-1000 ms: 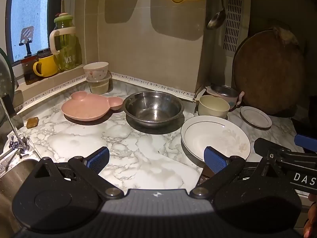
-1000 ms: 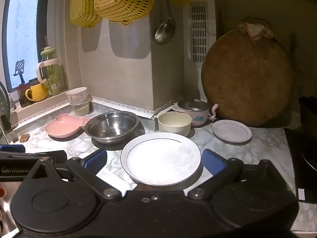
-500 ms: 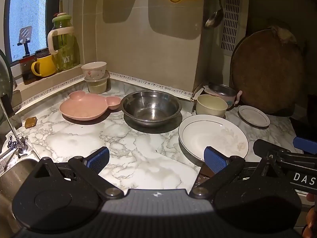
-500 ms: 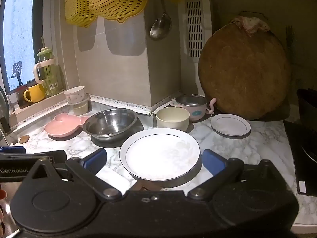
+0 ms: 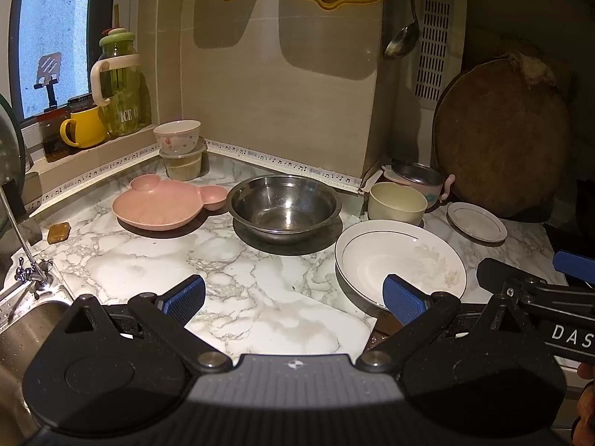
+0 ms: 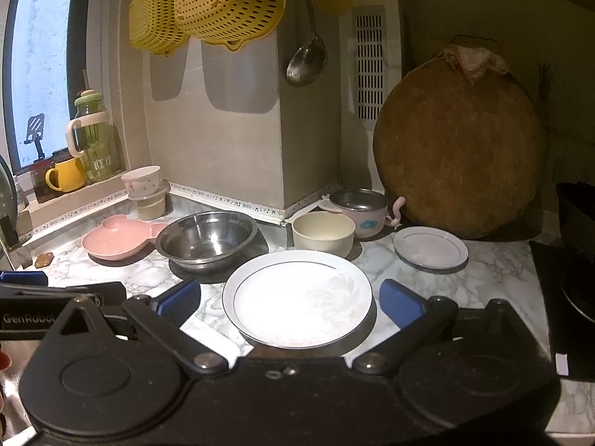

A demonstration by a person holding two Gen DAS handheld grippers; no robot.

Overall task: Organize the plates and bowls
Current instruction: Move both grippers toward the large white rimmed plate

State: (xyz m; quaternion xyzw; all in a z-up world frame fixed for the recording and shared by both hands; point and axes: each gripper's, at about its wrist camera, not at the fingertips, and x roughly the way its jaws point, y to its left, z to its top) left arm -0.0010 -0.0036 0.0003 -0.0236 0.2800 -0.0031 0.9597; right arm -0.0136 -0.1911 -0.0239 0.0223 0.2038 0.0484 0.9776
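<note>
A large white plate (image 6: 297, 297) with a thin dark ring lies on the marble counter (image 5: 238, 271), straight ahead of my open right gripper (image 6: 290, 303); the plate (image 5: 399, 260) is at the right in the left wrist view. Behind it stand a steel bowl (image 5: 284, 210), a cream bowl (image 6: 322, 231), a pink steel-lined handled bowl (image 6: 359, 210) and a small white plate (image 6: 430, 247). A pink bear-shaped plate (image 5: 163, 204) lies left. My left gripper (image 5: 293, 297) is open over bare counter, holding nothing.
A floral bowl (image 5: 177, 137) sits on a plastic tub in the corner. A sink and tap (image 5: 26, 267) are at the left. A round wooden board (image 6: 459, 160) leans on the right wall. Yellow colanders (image 6: 208, 7) and a ladle (image 6: 306, 59) hang above.
Both views have shifted slightly; the right gripper has edged closer to the large white plate. No dish has moved and both grippers stay open.
</note>
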